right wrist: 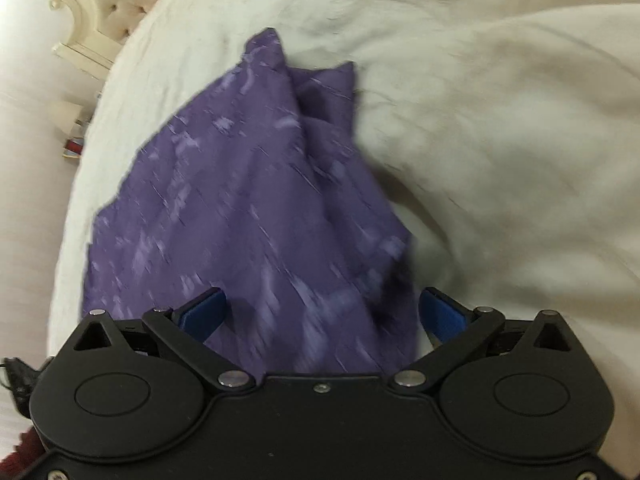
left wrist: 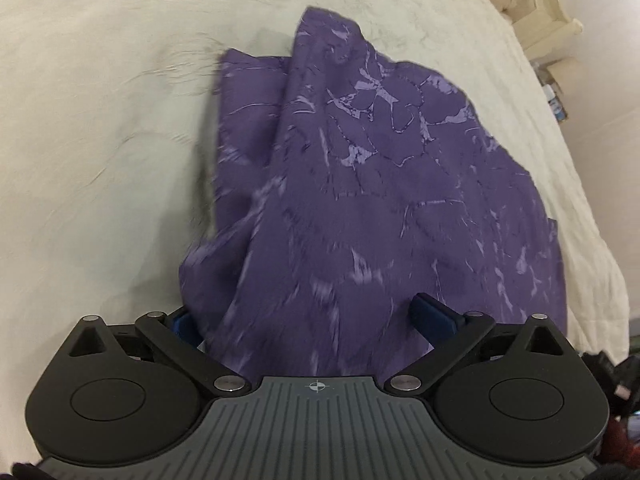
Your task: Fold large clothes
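Both claws sit right at the near edge of the purple marble-print garment (left wrist: pixel 360 184), which runs away lengthwise across the cream bedspread (left wrist: pixel 100 140). Left gripper (left wrist: pixel 312 316) and right gripper (right wrist: pixel 320 308) have blue pads spread apart, cloth lying between, nothing pinched. Neither looks nearer, I'd say.

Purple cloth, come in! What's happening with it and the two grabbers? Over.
Left gripper open, right gripper open, cloth between the fingers of each. Purple cloth bunched on the white bedding. Nothing in the way.
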`<state>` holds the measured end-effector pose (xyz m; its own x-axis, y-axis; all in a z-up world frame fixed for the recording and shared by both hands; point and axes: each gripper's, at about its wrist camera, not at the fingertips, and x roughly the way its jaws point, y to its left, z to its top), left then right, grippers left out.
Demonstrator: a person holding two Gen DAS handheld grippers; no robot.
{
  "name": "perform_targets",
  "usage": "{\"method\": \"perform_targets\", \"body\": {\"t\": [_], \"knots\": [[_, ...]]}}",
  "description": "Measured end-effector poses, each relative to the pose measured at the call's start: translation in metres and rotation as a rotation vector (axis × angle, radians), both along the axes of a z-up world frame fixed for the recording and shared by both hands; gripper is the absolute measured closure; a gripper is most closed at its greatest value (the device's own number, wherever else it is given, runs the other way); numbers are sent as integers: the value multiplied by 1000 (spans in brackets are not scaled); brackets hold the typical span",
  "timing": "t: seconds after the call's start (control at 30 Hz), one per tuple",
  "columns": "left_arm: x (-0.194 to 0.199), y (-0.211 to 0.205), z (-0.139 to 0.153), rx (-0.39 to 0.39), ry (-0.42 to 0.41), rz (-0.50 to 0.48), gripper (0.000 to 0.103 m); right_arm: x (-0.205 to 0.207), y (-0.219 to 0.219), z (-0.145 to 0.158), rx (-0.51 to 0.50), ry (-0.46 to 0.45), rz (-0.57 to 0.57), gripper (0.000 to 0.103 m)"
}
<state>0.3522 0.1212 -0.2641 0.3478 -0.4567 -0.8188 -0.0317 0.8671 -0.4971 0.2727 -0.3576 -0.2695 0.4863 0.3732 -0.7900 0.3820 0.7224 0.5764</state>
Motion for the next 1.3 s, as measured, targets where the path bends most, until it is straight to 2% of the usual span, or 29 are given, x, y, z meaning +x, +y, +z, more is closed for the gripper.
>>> {"method": "perform_targets", "body": {"t": [0.2,0.37,0.4,0.47,0.5,0.53,0.57,0.63,0.77,0.93,1.1,1.3], "knots": [[9,-1,-2,-30,-14,-17,0,30,2,-11,60,-36,-7,0],[3,3,-2,-43,4,3,1,28,3,-12,96,-59,-33,0],[5,3,0,-35,25,12,3,26,2,-10,103,-57,-34,2],[9,-1,4,-14,60,15,10,25,2,-7,85,-34,-31,18],[11,-2,7,-19,59,8,24,25,2,-5,83,-29,-24,29],[10,-3,9,-27,53,3,44,26,3,-3,84,-24,-17,40],[10,-5,12,-32,48,-1,51,27,5,0,83,-25,-9,44],[9,-9,17,-28,33,-14,70,29,11,11,43,-27,13,60],[1,-5,30,-70,16,3,74,28,18,28,5,-19,7,66],[-25,6,52,-155,-28,-3,75,17,22,51,28,-53,18,67],[-71,18,63,-208,-39,-24,75,-9,29,66,28,-55,65,67],[-138,53,62,-222,10,-31,75,-61,39,70,69,16,110,67]]}}
